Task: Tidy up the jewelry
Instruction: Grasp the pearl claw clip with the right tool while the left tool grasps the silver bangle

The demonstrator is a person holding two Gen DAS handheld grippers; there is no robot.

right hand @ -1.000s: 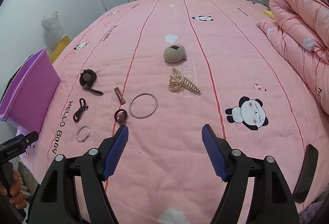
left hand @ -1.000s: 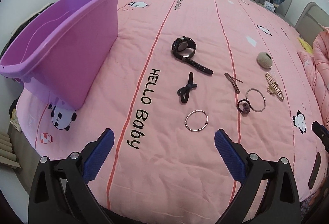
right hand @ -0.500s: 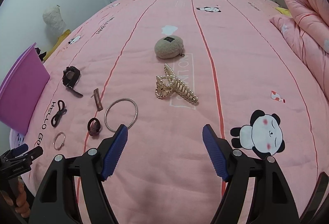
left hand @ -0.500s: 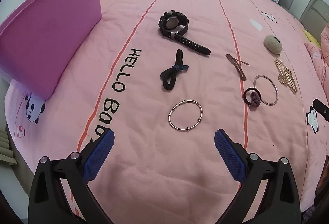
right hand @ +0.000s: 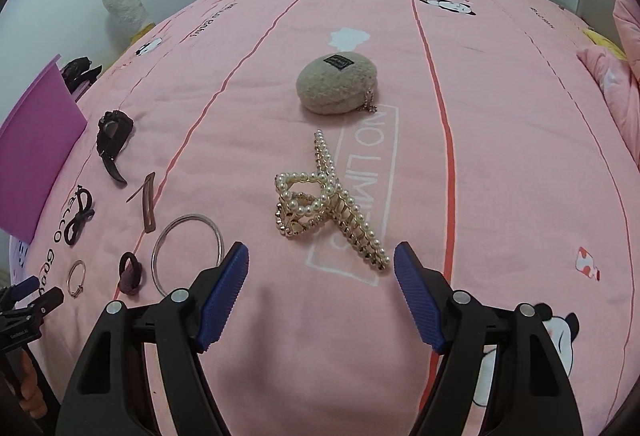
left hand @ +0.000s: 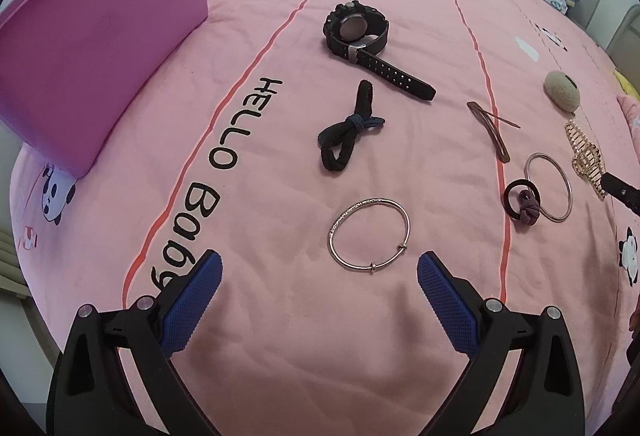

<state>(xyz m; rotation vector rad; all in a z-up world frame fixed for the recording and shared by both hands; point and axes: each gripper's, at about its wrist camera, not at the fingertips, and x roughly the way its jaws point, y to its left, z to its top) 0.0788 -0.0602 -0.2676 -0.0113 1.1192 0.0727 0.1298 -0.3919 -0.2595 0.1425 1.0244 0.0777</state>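
Both tongs point down at the pink bedspread (left hand: 280,316) with their jaws spread wide and nothing between them. Just beyond the left gripper (left hand: 318,274) lies a thin silver bangle (left hand: 370,234), flat on the cloth and apart from the blue pads. Farther off sit a dark knotted hair tie (left hand: 348,138) and, beyond that, a black wristwatch (left hand: 356,30) with its strap trailing to the right. To the right of these lie a brown hair clip (left hand: 490,132), a small dark hair tie (left hand: 524,202) with a purple knot, and a larger silver ring bangle (left hand: 549,192); the tie seems to overlap the ring's edge, though the lens distortion makes that hard to confirm. A purple bin (left hand: 100,36) stands at the far left.

Just beyond the right gripper (right hand: 322,262) rests a pearl-studded gold claw clip (right hand: 324,204), its toothed end reaching nearly between the fingertips. Farther away sits a beige fuzzy pouch (right hand: 338,86) with a small chain.
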